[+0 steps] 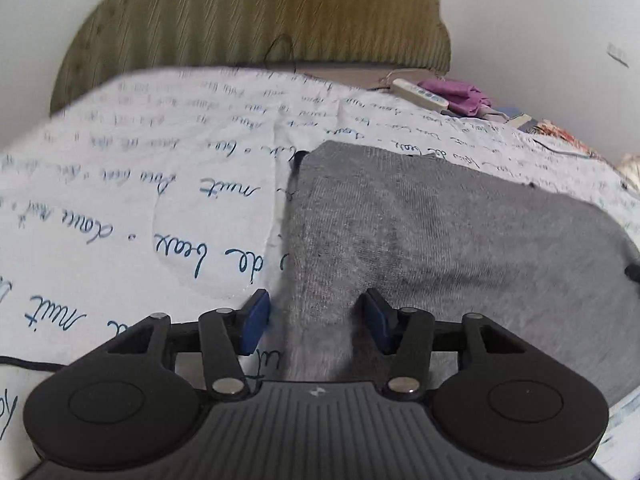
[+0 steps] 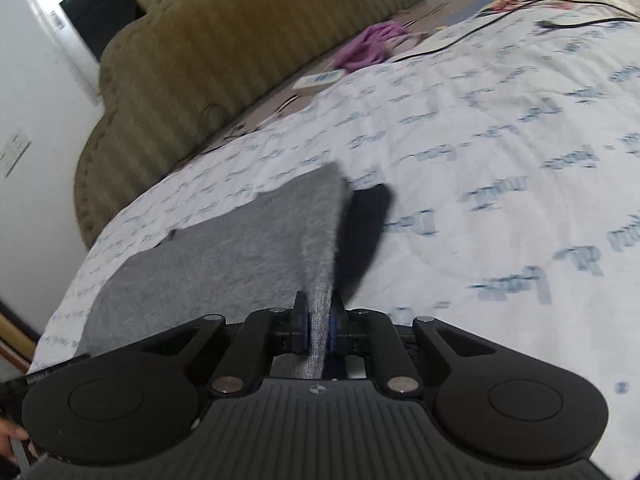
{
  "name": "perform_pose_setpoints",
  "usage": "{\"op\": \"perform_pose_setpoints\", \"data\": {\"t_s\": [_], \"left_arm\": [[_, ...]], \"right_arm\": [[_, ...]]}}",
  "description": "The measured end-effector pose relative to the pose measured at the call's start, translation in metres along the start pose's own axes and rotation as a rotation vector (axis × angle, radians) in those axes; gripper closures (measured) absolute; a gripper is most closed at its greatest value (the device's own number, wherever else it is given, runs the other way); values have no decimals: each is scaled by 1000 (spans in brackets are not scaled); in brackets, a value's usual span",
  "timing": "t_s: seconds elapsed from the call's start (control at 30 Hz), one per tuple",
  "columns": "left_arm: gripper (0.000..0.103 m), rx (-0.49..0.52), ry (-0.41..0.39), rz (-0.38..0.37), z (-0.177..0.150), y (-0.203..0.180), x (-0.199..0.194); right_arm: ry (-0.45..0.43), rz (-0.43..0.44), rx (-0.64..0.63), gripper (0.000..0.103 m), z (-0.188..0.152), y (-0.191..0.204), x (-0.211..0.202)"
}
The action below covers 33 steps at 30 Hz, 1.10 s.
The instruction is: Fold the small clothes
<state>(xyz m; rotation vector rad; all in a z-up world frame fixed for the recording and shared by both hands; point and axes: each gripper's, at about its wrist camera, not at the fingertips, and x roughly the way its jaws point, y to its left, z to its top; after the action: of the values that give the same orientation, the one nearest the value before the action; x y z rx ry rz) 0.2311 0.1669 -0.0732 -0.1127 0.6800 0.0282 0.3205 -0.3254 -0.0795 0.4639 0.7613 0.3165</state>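
Nearest the left camera, the left gripper (image 1: 316, 320) stands with its blue pads (image 1: 256, 322) apart, a raised ridge of the grey garment (image 1: 460, 248) running between them; neither pad visibly presses the cloth. Beyond it the garment lies spread on the sheet (image 1: 140, 184), a white bedcover printed with blue handwriting, with a dark strip showing along the garment's left edge. In the right view, the right gripper (image 2: 319, 330) has its jaws nearly together, pinching a fold of the same grey cloth (image 2: 224, 240), which rises from the bed to the pads as a taut edge. A dark shape (image 2: 368, 224) sits just beyond that lifted edge; blur makes it hard to tell whether it is cloth or shadow. At the head of the bed stands an olive ribbed headboard (image 2: 208, 48), and near it lie a purple cloth (image 2: 370, 46) and a white remote (image 2: 318, 79). A black cable (image 2: 520, 20) crosses the far sheet.
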Motion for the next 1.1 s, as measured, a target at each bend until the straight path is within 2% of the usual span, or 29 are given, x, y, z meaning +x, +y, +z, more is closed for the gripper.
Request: {"op": "perform_pose_setpoints", "data": {"t_s": [0.1, 0.13, 0.2, 0.23, 0.3, 0.37, 0.4, 0.43, 0.47, 0.5, 0.53, 0.63, 0.7, 0.8, 0.9, 1.03, 1.1], "left_arm": [[52, -7, -5, 9, 0, 0, 0], [52, -10, -2, 10, 1, 0, 1], [50, -7, -2, 15, 1, 0, 0], [49, -5, -5, 18, 1, 0, 0], [49, -7, -16, 21, -2, -1, -1], [47, 1, -25, 31, -4, -4, -1], [46, 5, -27, 36, -5, -6, -2], [46, 4, -28, 38, -5, -6, -1], [45, 0, -28, 37, -4, -6, -1], [45, -4, -31, 34, -5, -5, -1], [45, -9, -34, 30, -5, -4, -1], [45, -21, -37, 21, -5, -2, -2], [44, -26, -39, 11, -5, 0, -2], [41, -34, -42, -4, -6, 1, -2], [38, -50, -47, -23, -5, 4, 0], [38, -64, -55, -28, -3, 7, -4], [38, -73, -95, -21, -3, 12, -26]], "right_arm": [[-15, -13, -15, 91, -5, 1, 4], [-17, -25, -18, 80, -4, 3, 4], [-37, -65, -13, 70, -2, 10, -3], [-72, -101, -25, 65, 0, 17, -9], [-198, -170, -93, 66, -1, 37, -25], [-250, -182, -213, 65, -1, 65, -30], [-244, -172, -278, 59, -1, 80, -26], [-230, -160, -346, 48, -2, 93, -20], [-205, -148, -416, 44, -2, 107, -11], [-174, -139, -468, 34, -2, 116, 0], [-147, -139, -500, 31, -1, 121, 11], [-78, -200, -567, 32, 3, 123, 48], [-33, -249, -542, 32, 2, 107, 67], [-78, -144, -425, 29, 1, 78, 64], [-87, -117, -390, 29, 1, 72, 63], [-63, -142, -452, 25, -1, 84, 60], [-64, -216, -438, 25, 1, 98, 41]]}}
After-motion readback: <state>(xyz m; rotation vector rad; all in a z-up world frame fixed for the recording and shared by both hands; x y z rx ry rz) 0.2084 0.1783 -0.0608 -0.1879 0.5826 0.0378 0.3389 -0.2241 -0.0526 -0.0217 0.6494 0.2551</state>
